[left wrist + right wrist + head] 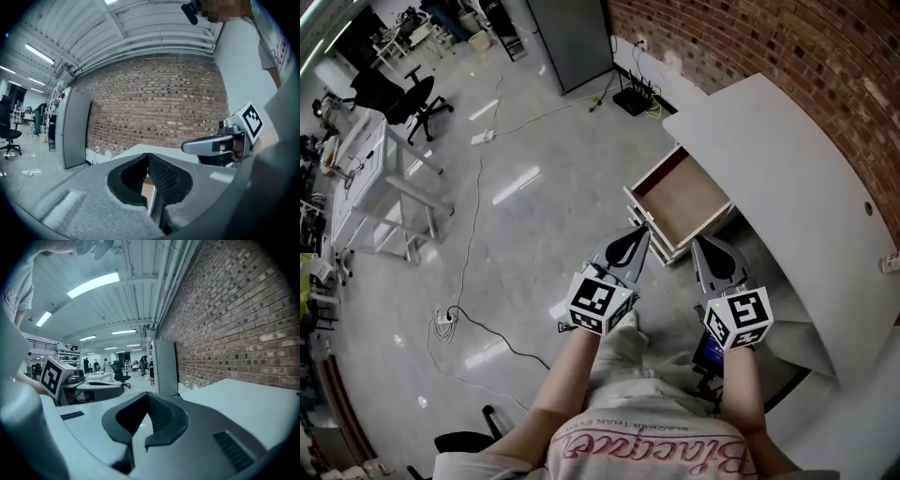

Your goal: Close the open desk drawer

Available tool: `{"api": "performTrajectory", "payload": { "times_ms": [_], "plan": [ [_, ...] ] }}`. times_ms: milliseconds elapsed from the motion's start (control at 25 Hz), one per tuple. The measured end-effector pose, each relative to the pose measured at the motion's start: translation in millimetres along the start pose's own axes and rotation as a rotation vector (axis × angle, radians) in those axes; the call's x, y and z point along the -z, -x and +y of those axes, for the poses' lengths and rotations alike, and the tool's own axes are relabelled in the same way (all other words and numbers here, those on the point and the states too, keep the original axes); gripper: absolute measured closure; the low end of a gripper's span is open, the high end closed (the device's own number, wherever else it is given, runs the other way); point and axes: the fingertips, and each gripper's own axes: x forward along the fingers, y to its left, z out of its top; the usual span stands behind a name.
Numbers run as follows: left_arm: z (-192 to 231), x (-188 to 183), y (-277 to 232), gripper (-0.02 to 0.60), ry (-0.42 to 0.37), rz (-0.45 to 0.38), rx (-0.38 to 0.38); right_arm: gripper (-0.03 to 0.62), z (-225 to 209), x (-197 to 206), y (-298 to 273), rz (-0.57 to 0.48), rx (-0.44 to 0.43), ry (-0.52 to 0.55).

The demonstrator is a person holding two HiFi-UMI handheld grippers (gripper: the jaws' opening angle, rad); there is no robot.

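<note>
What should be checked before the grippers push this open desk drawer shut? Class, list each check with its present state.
1. Drawer stands pulled out from the desk: ok.
2. Nothing sticks up out of the drawer: ok.
3. Left gripper shut and empty: ok.
4. Right gripper shut and empty: ok.
5. Either gripper touches the drawer front: cannot tell.

Drawer (645,213): standing clear in front, left gripper (643,231) and right gripper (700,244) hovering just before it.
Floor (525,216): lying open leftward, cable (478,192) trailing across.
Desk (769,159): blocking rightward passage.
Wall (750,37): closing off behind desk.
</note>
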Motion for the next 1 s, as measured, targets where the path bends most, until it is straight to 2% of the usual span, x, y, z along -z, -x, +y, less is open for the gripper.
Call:
{"api": "performTrajectory", "payload": {
  "times_ms": [200,480,720,1000],
  "plan": [
    [25,35,-13,0.575,0.009,0.051,0.095,0.585,4,26,-32,0.052,0.059,-0.008],
    [39,87,-36,0.575,0.047,0.106,0.172,0.583,4,70,-66,0.131,0.056,-0.001],
    [60,132,-65,0.575,0.08,0.147,0.16,0.583,-8,118,-95,0.175,0.048,-0.041],
    [82,203,-95,0.575,0.141,0.217,0.126,0.583,-34,181,-122,0.209,0.096,-0.128]
  ]
}}
